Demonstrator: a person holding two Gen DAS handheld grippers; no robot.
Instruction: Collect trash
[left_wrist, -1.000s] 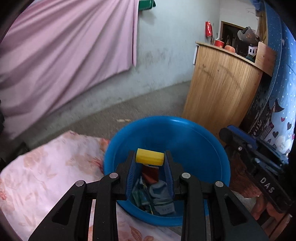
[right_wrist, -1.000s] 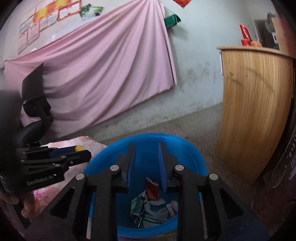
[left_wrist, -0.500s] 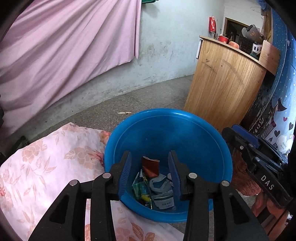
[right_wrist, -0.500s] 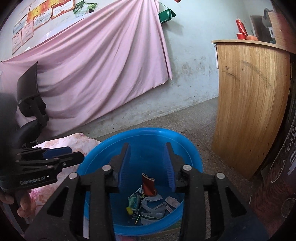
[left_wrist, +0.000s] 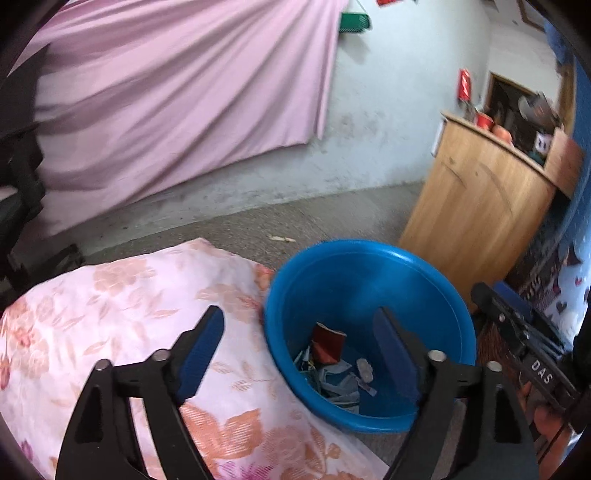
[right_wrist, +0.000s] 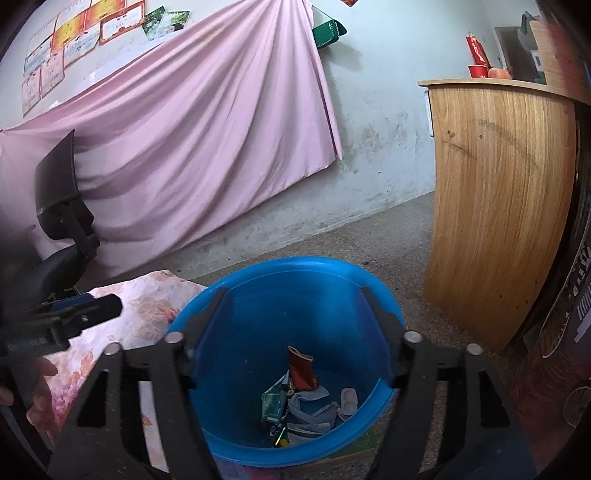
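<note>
Left wrist view: my left gripper (left_wrist: 299, 343) stands with fingers (left_wrist: 201, 347) spread wide and nothing between them, tilted down over the seam where the flowered cloth (left_wrist: 122, 306) meets the blue basin (left_wrist: 369, 258).

Right wrist view: my right gripper (right_wrist: 295, 317) is likewise wide and empty, fingers (right_wrist: 373, 321) straddling the basin's mouth from above, pointing forward and down into it.

Item, trash: a red wrapper (right_wrist: 301, 369) stands upright among crumpled grey-blue scraps (right_wrist: 310, 406), a green packet (right_wrist: 273, 404) and a small pale blister pack (right_wrist: 349, 398), all heaped on the basin floor toward the near side.

Item, basin: on the floor just right of the cloth-covered surface, near a curved wooden counter (right_wrist: 498, 206).

Item, surroundings: pink curtain (right_wrist: 192, 140) on the far wall; black chair (right_wrist: 62, 206) far left.

Step in hand, by my reading: both hands are free, so the next piece must be found. No loose trash shows on the visible part of the cloth, so I would swing one gripper back over it while the other waits by the basin.

Pose: my hand (right_wrist: 40, 391) shows at the left edge of the right view, holding the left tool low beside the basin; the right tool appears at the right edge of the left view, level with the rim.
</note>
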